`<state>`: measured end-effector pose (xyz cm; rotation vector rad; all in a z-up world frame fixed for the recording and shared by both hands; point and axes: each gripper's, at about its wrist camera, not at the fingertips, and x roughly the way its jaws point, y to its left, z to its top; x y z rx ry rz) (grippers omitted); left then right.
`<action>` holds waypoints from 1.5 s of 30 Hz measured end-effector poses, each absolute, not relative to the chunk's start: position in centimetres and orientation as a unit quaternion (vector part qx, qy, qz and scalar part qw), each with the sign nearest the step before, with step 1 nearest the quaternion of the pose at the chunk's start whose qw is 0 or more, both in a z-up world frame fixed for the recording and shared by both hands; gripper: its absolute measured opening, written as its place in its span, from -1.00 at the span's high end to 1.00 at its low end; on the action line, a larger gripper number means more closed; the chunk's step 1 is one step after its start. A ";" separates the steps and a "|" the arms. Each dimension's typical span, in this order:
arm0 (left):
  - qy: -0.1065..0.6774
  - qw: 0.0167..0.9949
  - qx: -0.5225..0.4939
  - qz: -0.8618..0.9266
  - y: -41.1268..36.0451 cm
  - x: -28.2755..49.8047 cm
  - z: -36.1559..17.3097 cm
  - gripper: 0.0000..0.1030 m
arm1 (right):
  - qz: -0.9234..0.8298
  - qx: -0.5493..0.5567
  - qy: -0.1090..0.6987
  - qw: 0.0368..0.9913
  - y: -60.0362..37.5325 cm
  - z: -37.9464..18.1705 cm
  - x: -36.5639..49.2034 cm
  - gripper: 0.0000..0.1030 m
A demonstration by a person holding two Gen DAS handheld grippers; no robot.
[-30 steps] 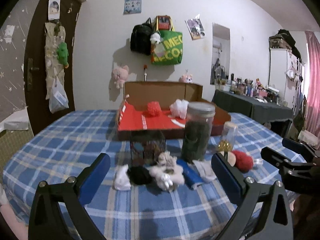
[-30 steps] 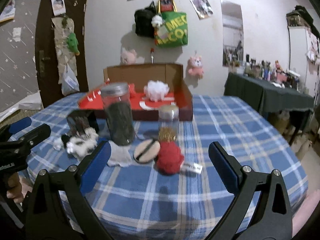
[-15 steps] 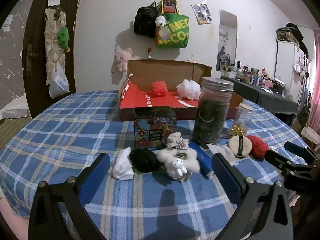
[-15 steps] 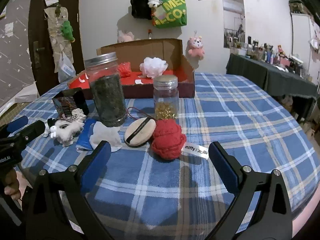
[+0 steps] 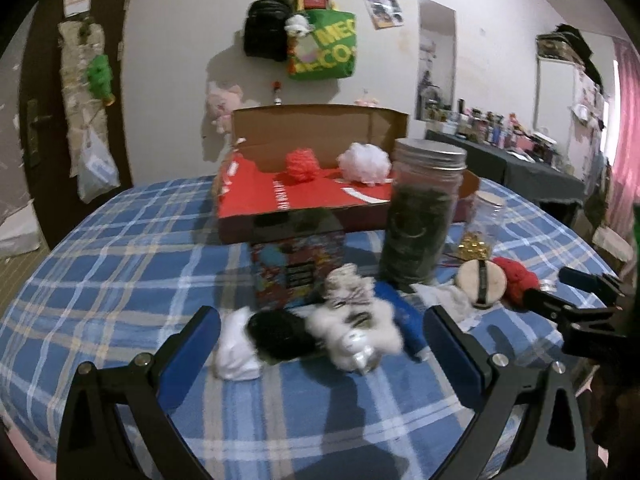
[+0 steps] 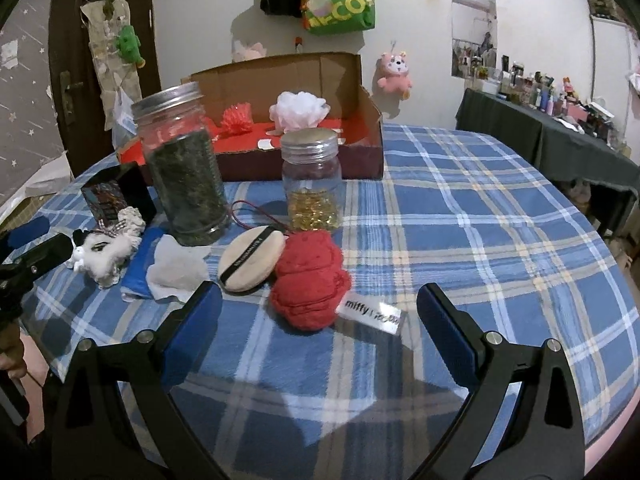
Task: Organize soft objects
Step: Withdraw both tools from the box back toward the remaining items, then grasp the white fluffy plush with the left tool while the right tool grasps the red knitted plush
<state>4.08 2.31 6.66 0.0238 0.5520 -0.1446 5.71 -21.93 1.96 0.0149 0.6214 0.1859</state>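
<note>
Left wrist view, tongs: the left gripper point(image 5: 322, 338) is spread wide and holds nothing; both blue pads frame the near pile.
Left wrist view, soft things: between the pads lie a white cloth lump point(image 5: 236, 350), a black fuzzy ball point(image 5: 276, 330) and a white plush toy point(image 5: 352, 330), all touching one another; a blue cloth point(image 5: 404, 320) lies just inside the right pad.
Left wrist view, hard things: a patterned tin point(image 5: 298, 266) and a tall jar point(image 5: 420, 216) stand just beyond the pile; these should stay put.
Left wrist view, goal: the cardboard box point(image 5: 320, 196) sits well beyond the tongs, already holding a red pom point(image 5: 303, 164) and a white pom point(image 5: 364, 162).
Right wrist view, tongs: the right gripper point(image 6: 320, 320) is also spread and empty.
Right wrist view, soft things: a red knitted plush point(image 6: 308, 280) lies straight ahead between the pads, its label point(image 6: 370, 312) trailing toward the right pad; a beige puff point(image 6: 250, 260) touches it on the left-pad side, with a white tissue point(image 6: 176, 270) further that way.
Right wrist view, hard thing: a small jar point(image 6: 314, 182) stands just behind the plush.
Advice: take one item per tong, probably the plush with the right; centre it, close on its bulk rather than the label, and lift clear before crossing the jars.
</note>
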 end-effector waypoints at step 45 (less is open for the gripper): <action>0.291 0.950 0.095 -0.066 -0.2 6.3 4.1 -0.65 | 0.144 0.015 0.313 0.939 -23.0 0.7 6.3 -0.18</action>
